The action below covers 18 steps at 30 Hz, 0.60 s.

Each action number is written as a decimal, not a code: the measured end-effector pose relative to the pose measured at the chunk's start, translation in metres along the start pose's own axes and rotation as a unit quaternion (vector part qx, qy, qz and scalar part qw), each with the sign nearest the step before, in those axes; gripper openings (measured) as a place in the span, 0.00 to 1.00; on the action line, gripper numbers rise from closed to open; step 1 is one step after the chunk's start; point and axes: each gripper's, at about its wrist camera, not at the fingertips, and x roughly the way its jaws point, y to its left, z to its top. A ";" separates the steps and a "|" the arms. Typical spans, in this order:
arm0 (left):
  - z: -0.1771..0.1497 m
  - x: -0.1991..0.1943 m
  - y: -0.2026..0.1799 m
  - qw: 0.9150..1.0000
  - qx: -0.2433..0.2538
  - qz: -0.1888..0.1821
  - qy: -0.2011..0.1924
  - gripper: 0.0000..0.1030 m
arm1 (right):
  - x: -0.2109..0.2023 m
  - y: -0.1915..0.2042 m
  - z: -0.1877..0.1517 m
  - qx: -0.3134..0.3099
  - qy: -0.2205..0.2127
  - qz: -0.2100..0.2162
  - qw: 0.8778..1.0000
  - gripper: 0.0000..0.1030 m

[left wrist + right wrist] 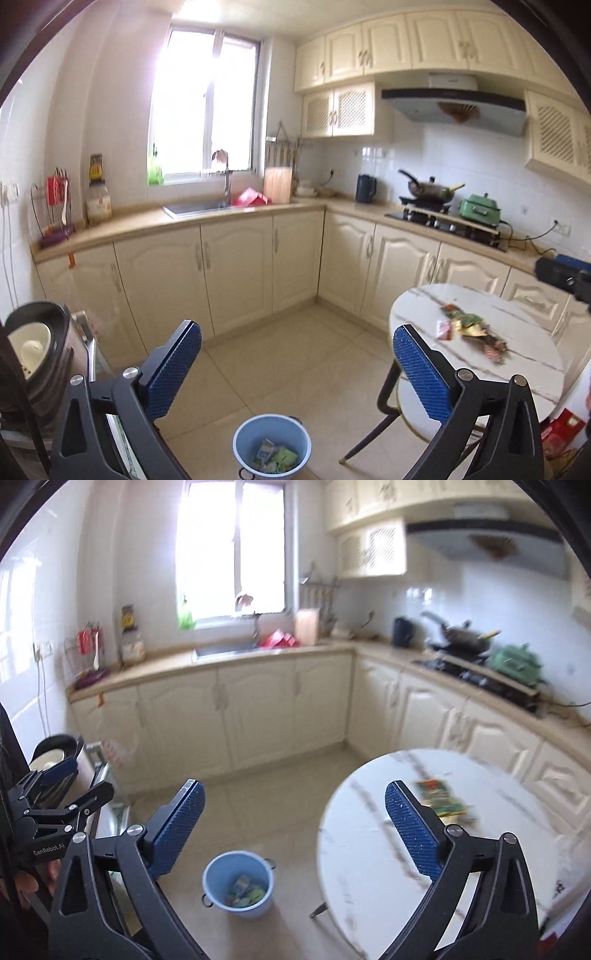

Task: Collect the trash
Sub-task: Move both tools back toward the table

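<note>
A pile of crumpled snack wrappers point(471, 328) lies on a round white marble table point(524, 369); in the right wrist view the wrappers point(441, 799) sit just past my right finger. A light blue bucket point(271, 446) stands on the tiled floor and holds several wrappers; it also shows in the right wrist view point(238, 884). My left gripper point(297, 354) is open and empty, high above the floor, left of the table. My right gripper point(293, 812) is open and empty, above the table's left edge point(332, 834). The left gripper also shows at the left of the right wrist view point(70, 779).
Cream cabinets and a beige counter point(236, 218) run along the back and right walls, with a sink point(195, 208), kettle point(365, 188) and stove with a wok point(430, 192). A dark chair point(384, 402) stands by the table. A rice cooker point(37, 354) sits at the left.
</note>
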 end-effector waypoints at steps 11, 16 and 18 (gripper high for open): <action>-0.106 -0.162 -0.078 0.995 0.042 -0.018 -0.091 0.99 | -0.189 -0.065 -0.006 0.044 -0.107 -0.109 0.987 1.00; -0.144 -0.207 -0.054 0.991 0.038 -0.022 -0.123 0.99 | -0.234 -0.082 -0.011 0.055 -0.140 -0.121 0.981 1.00; -0.159 -0.225 -0.053 0.991 0.041 -0.022 -0.129 0.99 | -0.240 -0.082 -0.013 0.055 -0.144 -0.126 0.980 1.00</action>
